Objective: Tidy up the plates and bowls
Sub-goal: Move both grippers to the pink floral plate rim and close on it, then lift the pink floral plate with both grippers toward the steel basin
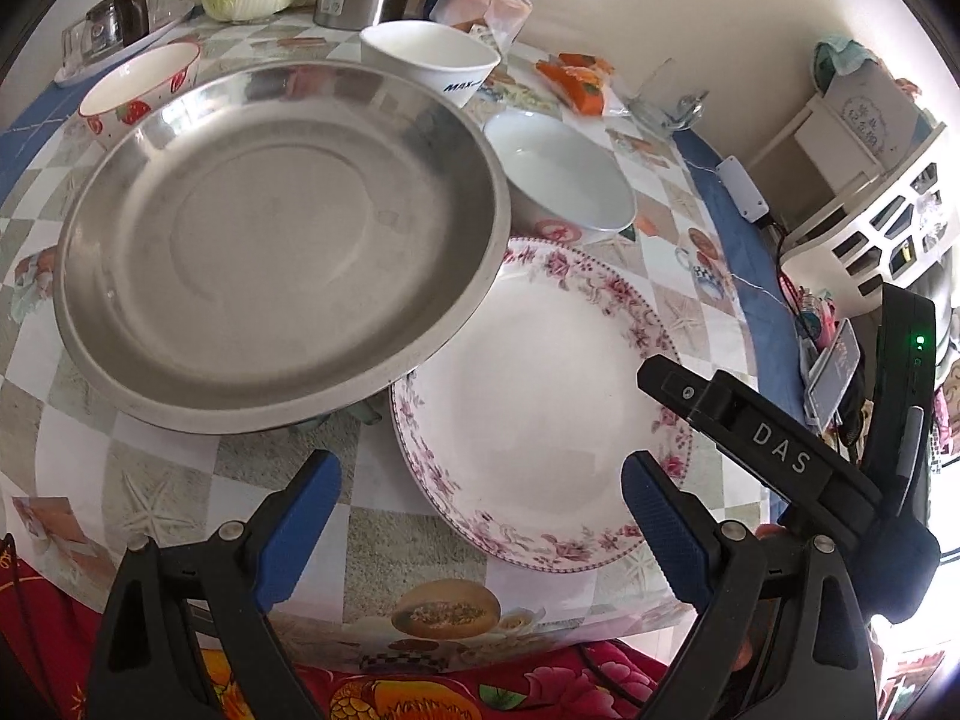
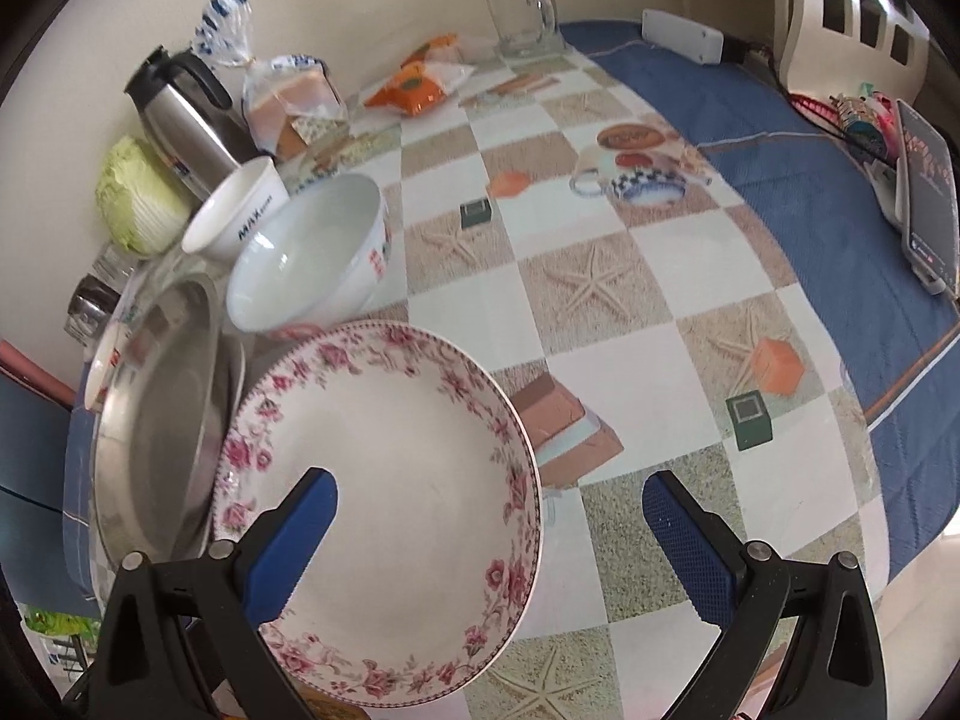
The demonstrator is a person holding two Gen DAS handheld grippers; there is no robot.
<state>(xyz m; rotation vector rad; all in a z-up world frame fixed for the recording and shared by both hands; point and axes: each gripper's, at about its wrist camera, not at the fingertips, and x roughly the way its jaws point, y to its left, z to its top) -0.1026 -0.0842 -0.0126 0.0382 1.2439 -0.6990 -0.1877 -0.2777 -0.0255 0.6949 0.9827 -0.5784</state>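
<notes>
A floral-rimmed white plate (image 1: 528, 396) (image 2: 390, 480) lies on the table with a large steel plate (image 1: 276, 234) (image 2: 156, 420) overlapping its left rim. A white bowl (image 1: 558, 174) (image 2: 306, 252), a white MAX cup-bowl (image 1: 429, 57) (image 2: 234, 210) and a strawberry bowl (image 1: 141, 90) stand behind. My left gripper (image 1: 480, 504) is open and empty, low over the floral plate's near edge. My right gripper (image 2: 492, 528) is open and empty over the plate's right side; it also shows in the left wrist view (image 1: 750, 438).
A steel thermos (image 2: 180, 114), cabbage (image 2: 138, 198), bagged bread (image 2: 294, 102), orange packets (image 2: 414, 87) and a glass mug (image 2: 522, 15) stand at the back. A phone (image 2: 927, 186) and white basket (image 1: 870, 222) are to the right. Checkered tablecloth (image 2: 630, 300) spreads to the right.
</notes>
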